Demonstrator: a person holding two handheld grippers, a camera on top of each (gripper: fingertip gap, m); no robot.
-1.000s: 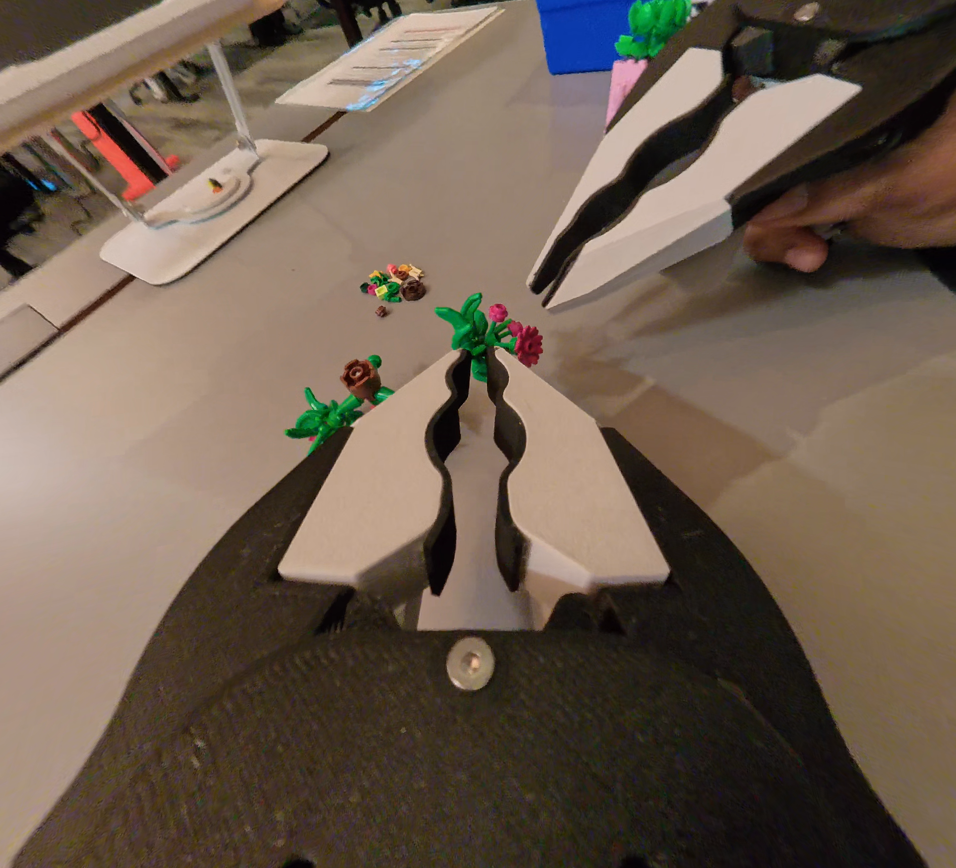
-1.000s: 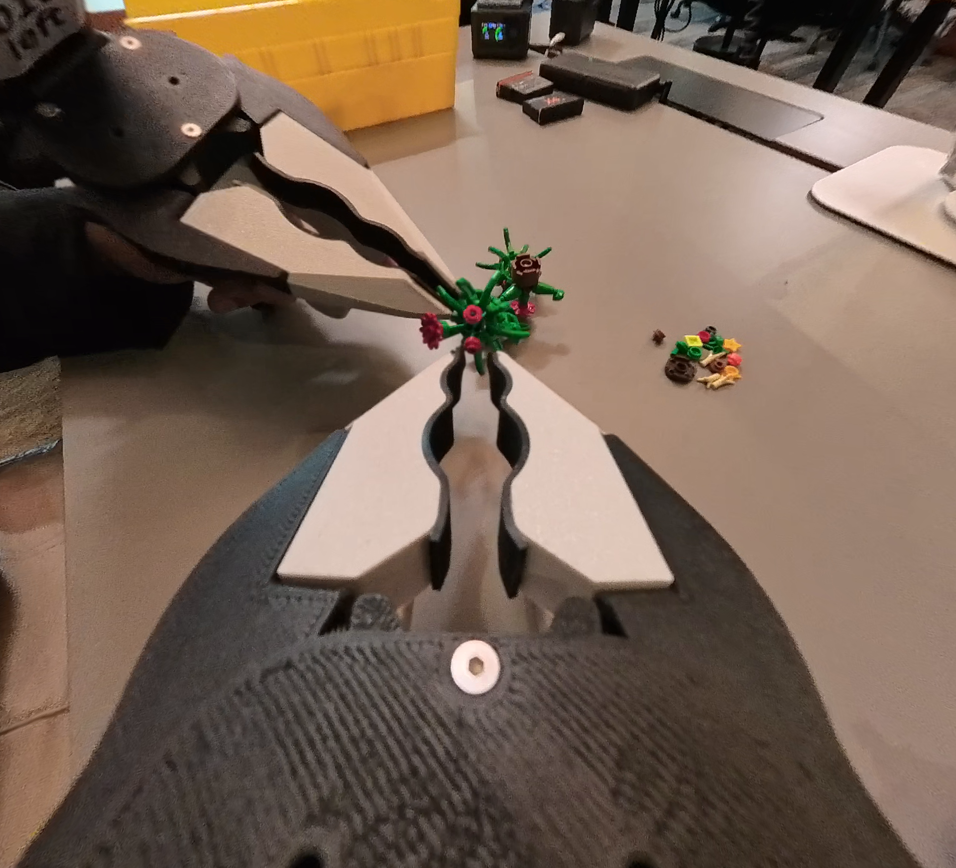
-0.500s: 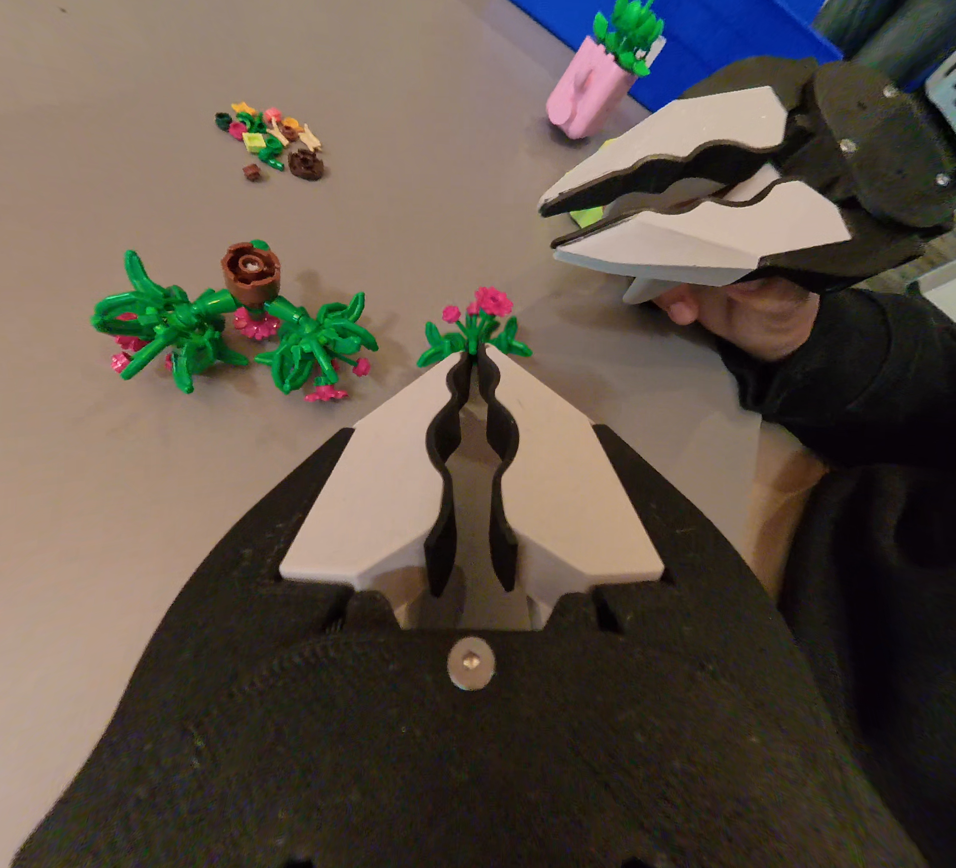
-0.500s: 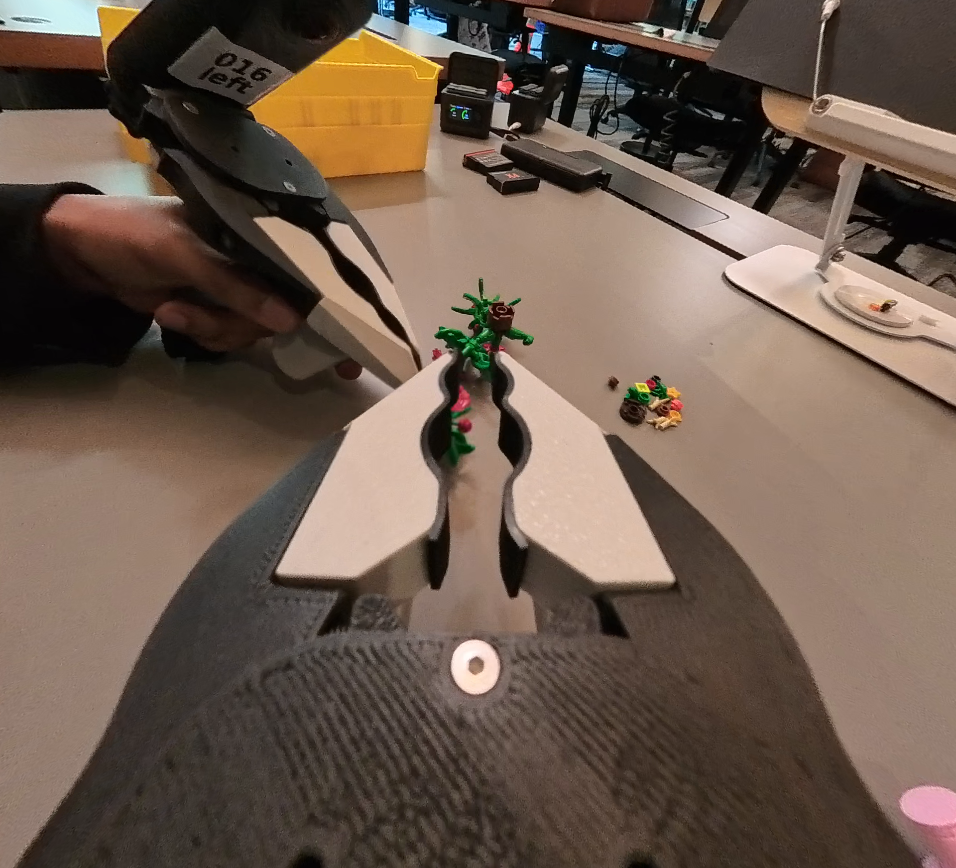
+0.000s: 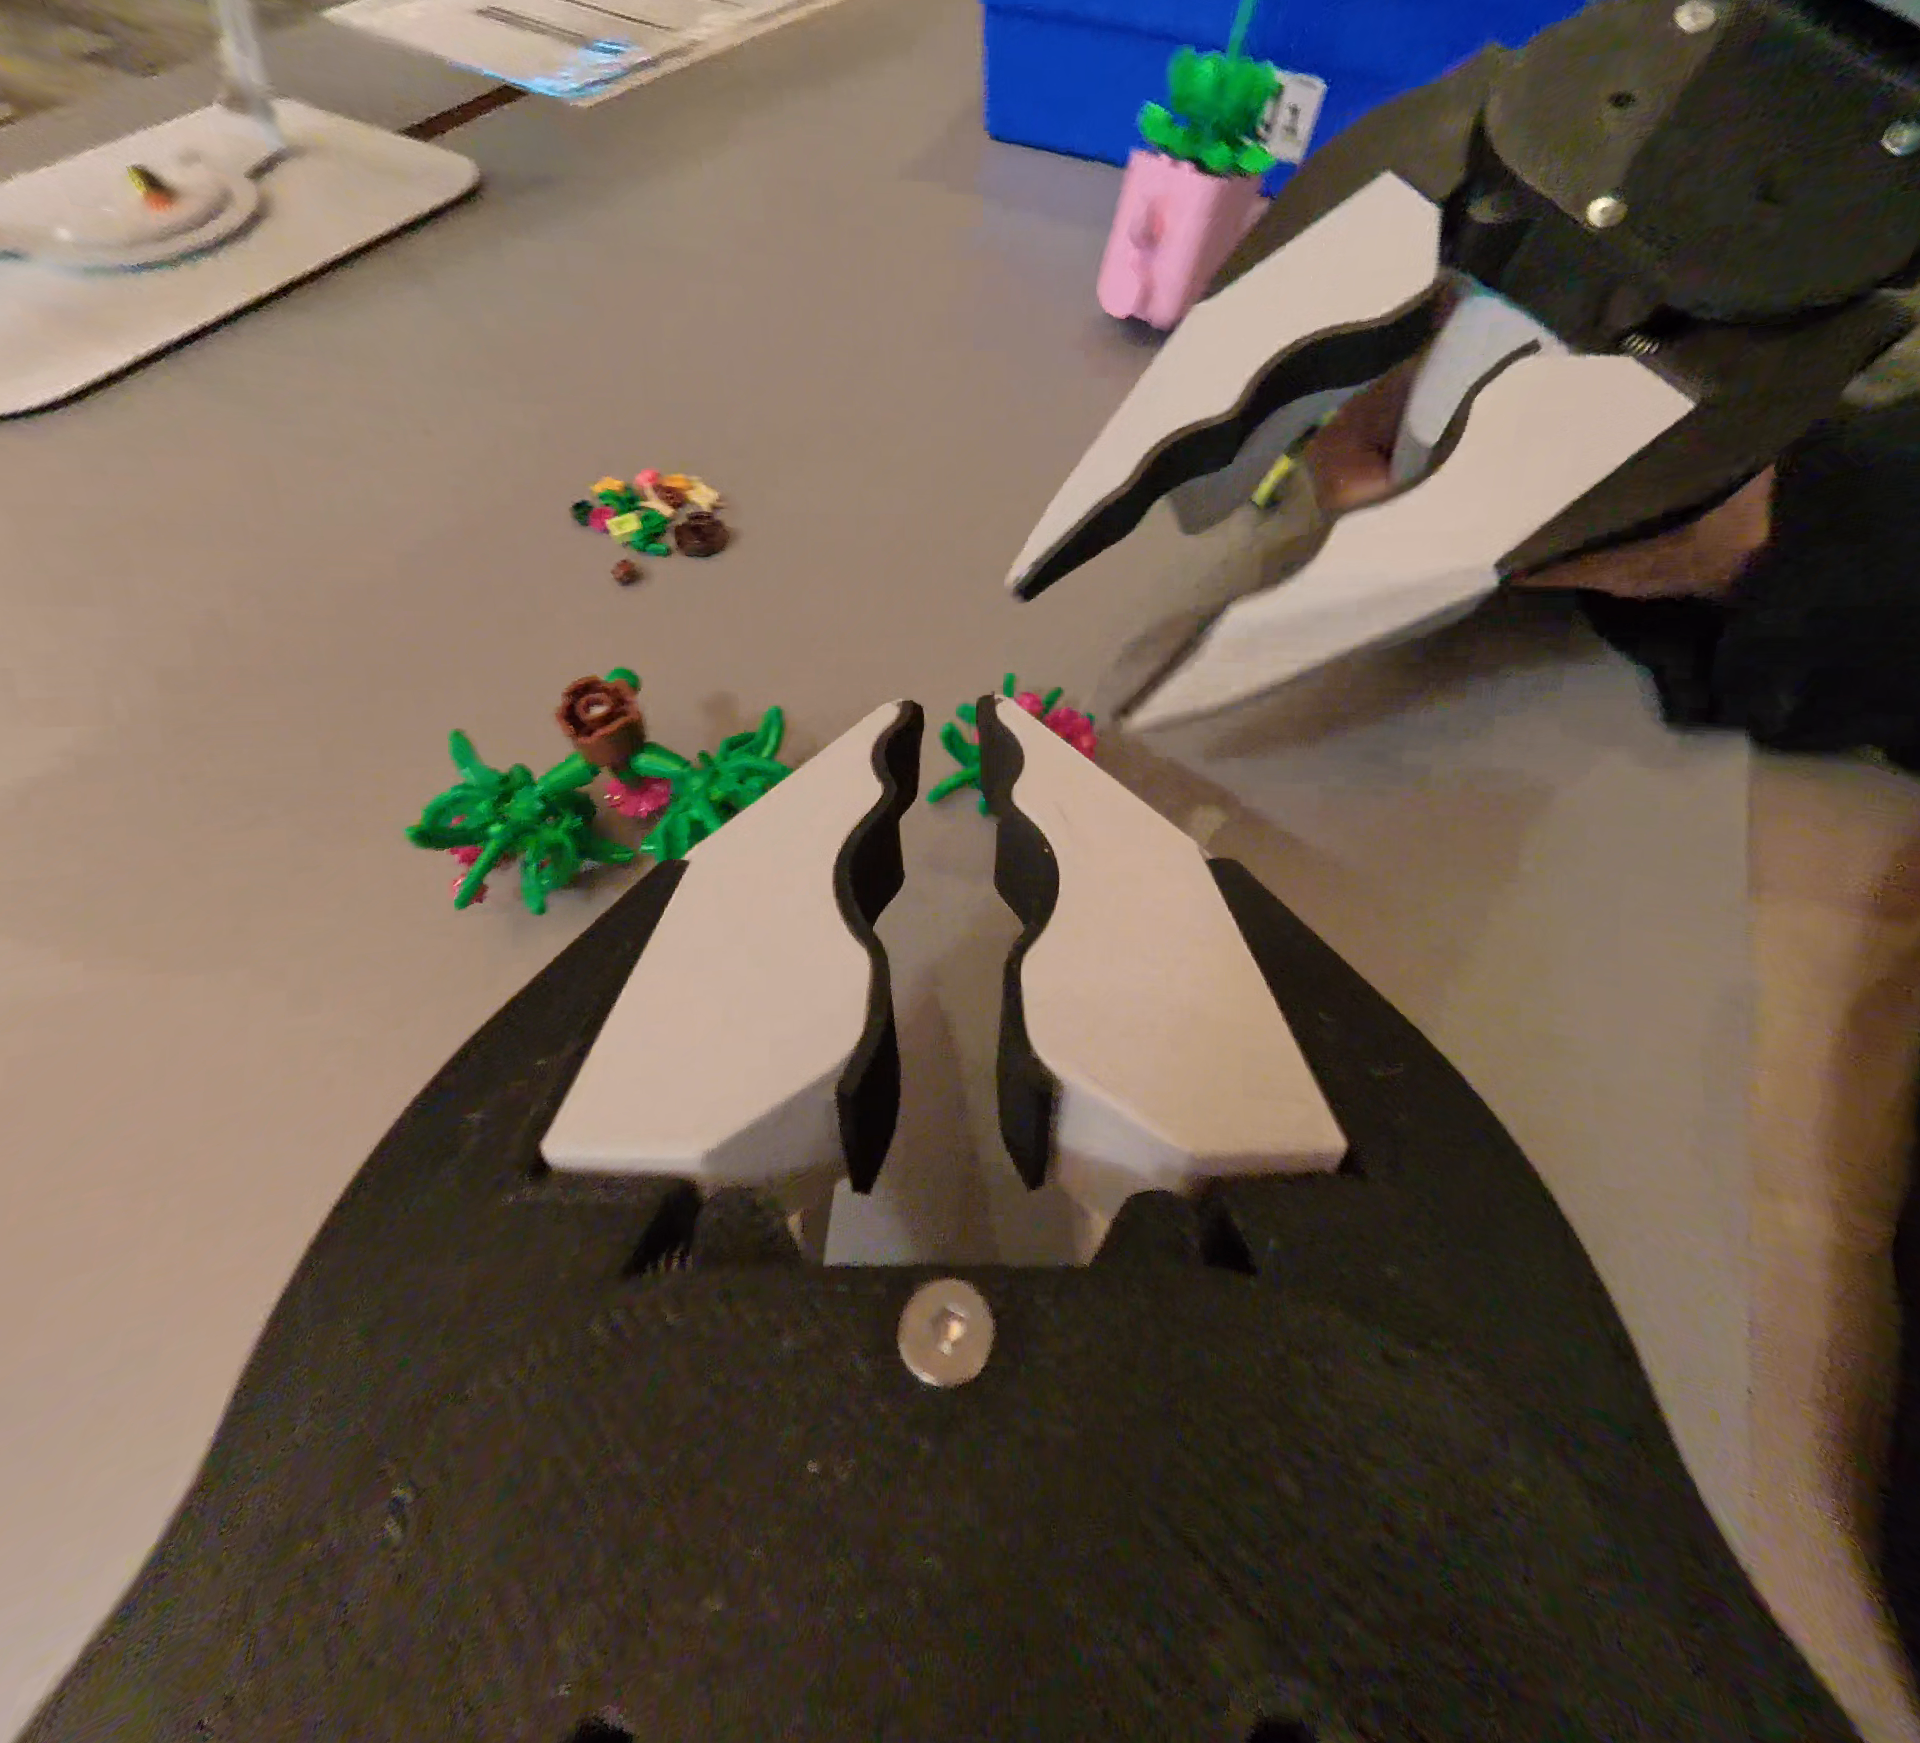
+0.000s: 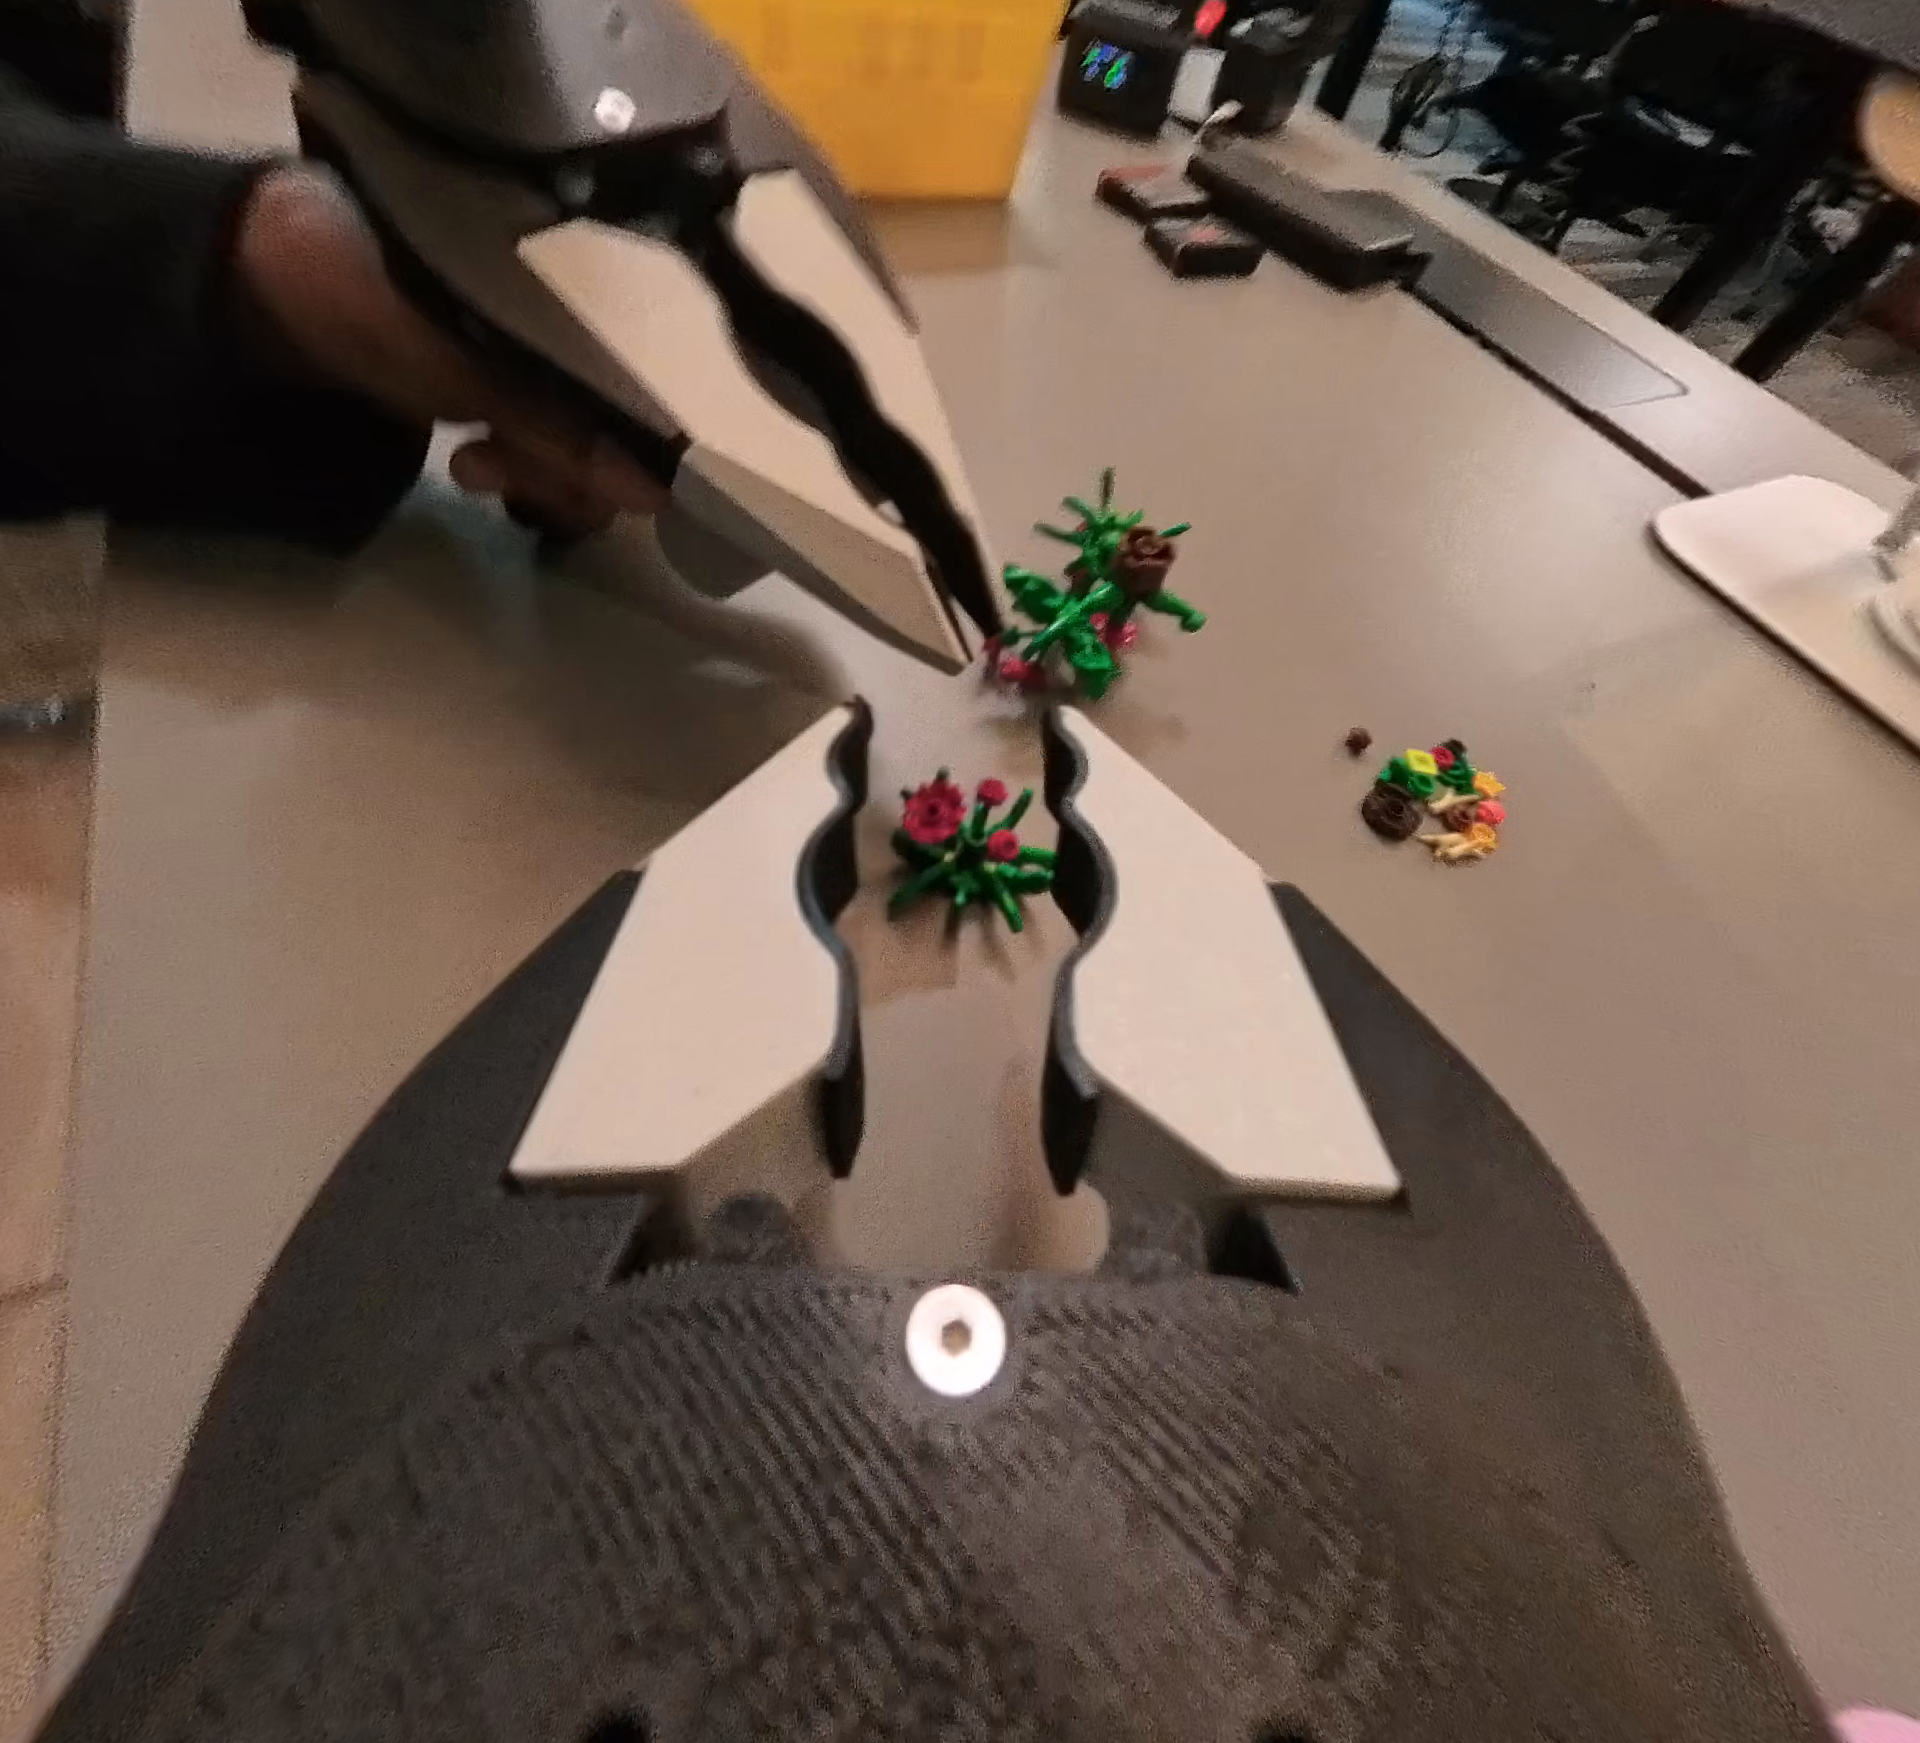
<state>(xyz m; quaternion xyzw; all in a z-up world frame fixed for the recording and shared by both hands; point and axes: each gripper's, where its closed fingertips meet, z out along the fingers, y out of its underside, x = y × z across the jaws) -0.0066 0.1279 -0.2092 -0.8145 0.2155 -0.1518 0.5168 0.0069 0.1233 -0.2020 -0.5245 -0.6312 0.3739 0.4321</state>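
Note:
A small green sprig with pink flowers (image 6: 966, 846) lies on the grey table (image 6: 1351, 498), between the fingers of my right gripper (image 6: 954, 722), which is open and not touching it. In the left wrist view the sprig (image 5: 961, 758) shows just past my left gripper (image 5: 948, 706), whose jaws stand slightly apart and hold nothing. The right gripper (image 5: 1070, 644) hangs open above and to the right of the sprig. The left gripper (image 6: 966, 649) points down just beyond the sprig. A larger green plant with a brown flower (image 5: 592, 779) lies to the left.
A pile of small coloured pieces (image 5: 655, 514) lies farther out. A pink vase with a green stem (image 5: 1174, 239) stands before a blue bin (image 5: 1351, 10). A white lamp base (image 5: 208, 239), a paper sheet (image 5: 623, 0), a yellow bin (image 6: 862, 31) and black devices (image 6: 1299, 228) ring the area. My left and right fingertips are right by each other.
My left gripper has let go of the sprig, which now lies on the table. My right gripper has opened wide and come down around it.

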